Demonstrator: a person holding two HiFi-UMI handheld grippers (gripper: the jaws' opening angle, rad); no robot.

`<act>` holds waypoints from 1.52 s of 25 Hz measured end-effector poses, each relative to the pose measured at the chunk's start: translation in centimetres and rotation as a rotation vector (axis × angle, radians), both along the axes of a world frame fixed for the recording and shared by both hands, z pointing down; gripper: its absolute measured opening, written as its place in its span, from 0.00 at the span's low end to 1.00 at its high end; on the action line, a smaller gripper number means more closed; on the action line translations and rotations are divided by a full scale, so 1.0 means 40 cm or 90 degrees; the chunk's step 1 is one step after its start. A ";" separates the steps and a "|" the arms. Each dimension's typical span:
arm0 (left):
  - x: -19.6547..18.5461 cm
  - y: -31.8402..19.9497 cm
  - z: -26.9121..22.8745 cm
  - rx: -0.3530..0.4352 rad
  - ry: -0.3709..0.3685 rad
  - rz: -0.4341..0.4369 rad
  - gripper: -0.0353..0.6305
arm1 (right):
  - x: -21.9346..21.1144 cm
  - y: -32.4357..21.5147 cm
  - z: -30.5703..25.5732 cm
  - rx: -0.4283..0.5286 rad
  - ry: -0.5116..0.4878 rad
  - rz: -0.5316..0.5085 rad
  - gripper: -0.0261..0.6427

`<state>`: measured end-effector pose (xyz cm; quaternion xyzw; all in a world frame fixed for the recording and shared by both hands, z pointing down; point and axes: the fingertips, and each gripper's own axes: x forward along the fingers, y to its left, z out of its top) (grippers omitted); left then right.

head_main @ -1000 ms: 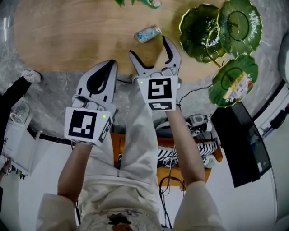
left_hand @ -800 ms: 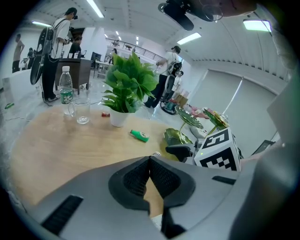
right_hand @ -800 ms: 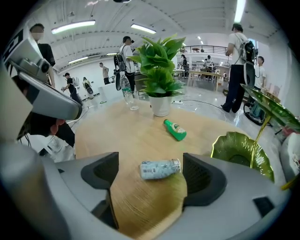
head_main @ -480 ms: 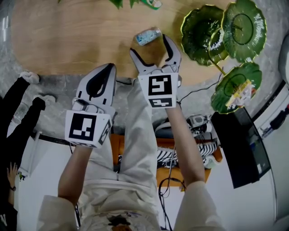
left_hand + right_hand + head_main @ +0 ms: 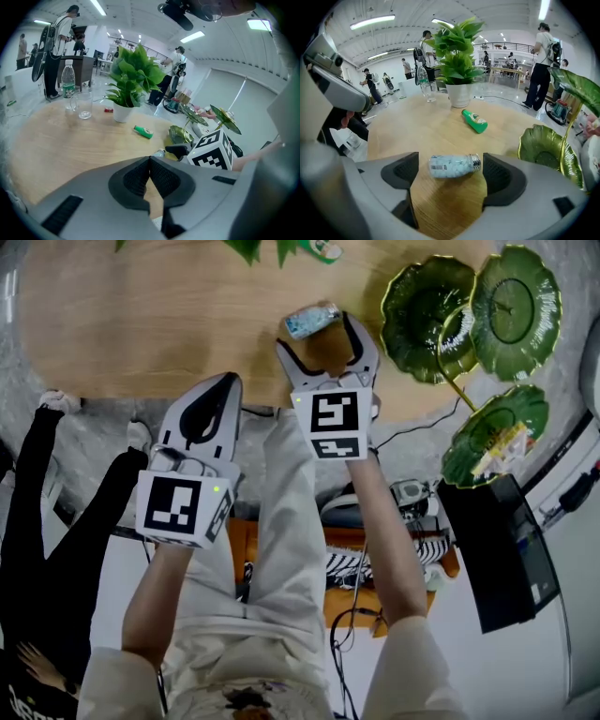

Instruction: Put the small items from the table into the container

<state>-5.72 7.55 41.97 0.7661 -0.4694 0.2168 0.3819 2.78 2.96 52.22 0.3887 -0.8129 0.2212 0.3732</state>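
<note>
One bottle (image 5: 453, 166), between parted jaws, right gripper (image 5: 316, 336)

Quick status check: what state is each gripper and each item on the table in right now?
Left gripper: shut, empty.
Right gripper: open, jaws either side of the pill bottle, not gripping.
Pill bottle: lying on its side, capped.
Green bottle: lying on its side.
Glass: upright.
Water bottle: upright.

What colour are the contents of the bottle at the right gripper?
Pale blue, inside a clear bottle; clearest in the right gripper view.
</note>
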 end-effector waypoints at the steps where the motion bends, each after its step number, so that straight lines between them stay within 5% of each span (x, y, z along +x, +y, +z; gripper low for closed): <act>1: -0.001 -0.001 0.001 -0.001 0.000 -0.001 0.07 | 0.000 0.000 0.004 -0.002 0.001 0.000 0.65; 20: -0.008 -0.011 0.003 -0.010 -0.001 -0.008 0.07 | 0.013 -0.008 0.045 -0.010 0.053 -0.005 0.62; 38: 0.052 -0.001 -0.047 0.004 -0.003 0.024 0.07 | 0.052 0.016 -0.022 -0.017 0.027 0.026 0.62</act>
